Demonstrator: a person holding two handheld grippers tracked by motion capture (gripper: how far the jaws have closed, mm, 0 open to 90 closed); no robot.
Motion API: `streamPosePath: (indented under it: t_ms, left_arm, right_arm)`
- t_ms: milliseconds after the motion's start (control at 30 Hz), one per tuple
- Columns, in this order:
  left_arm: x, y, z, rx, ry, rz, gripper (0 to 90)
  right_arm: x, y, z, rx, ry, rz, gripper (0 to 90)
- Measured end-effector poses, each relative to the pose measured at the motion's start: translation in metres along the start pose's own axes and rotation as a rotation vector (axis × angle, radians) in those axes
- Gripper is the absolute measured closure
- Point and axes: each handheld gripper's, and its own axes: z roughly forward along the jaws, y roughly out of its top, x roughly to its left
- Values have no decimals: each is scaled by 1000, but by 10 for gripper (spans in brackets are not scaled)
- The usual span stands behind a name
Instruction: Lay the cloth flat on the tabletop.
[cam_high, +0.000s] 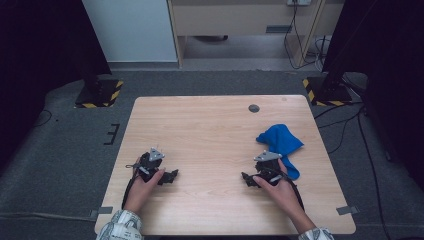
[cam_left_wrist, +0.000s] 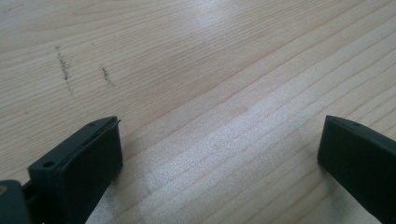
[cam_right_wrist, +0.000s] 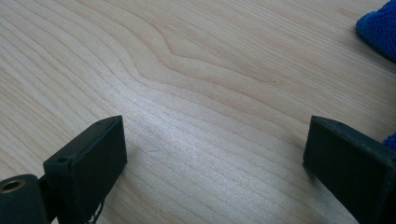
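A crumpled blue cloth (cam_high: 281, 143) lies on the right half of the wooden table (cam_high: 210, 130). My right gripper (cam_high: 248, 178) rests on the table just left of and in front of the cloth, held by a hand, jaws wide apart over bare wood. In the right gripper view (cam_right_wrist: 215, 140) the blue cloth (cam_right_wrist: 379, 27) shows at the upper right corner and behind the right jaw. My left gripper (cam_high: 172, 175) lies on the left front of the table in the other hand. Its jaws (cam_left_wrist: 219, 144) stand open with only wood between them.
A small round grey grommet (cam_high: 254, 108) sits in the table near the far edge. Dark scuff marks (cam_left_wrist: 65, 70) mark the wood ahead of the left gripper. Two stand bases with yellow-black tape (cam_high: 100, 93) (cam_high: 325, 91) flank the table on the floor.
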Motion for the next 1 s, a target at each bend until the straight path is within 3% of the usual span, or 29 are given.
streamPosePath:
  t_ms: [333, 567, 767, 933, 1000]
  left_arm:
    - [0, 0, 0, 0, 0, 0, 0]
    - [0, 0, 0, 0, 1, 0, 0]
    - [0, 0, 0, 0, 2, -2, 0]
    - [0, -1, -1, 1, 5, -3, 0]
    - [-1, -2, -2, -1, 9, -7, 0]
  right_arm:
    - [0, 0, 0, -1, 3, 7, 59]
    - [-2, 0, -1, 4, 26, -14, 60]
    - [-1, 11, -16, -63, 16, -42, 73]
    - [-6, 19, -28, -110, 2, -39, 76]
    - [-10, 24, -34, -127, -7, -63, 70]
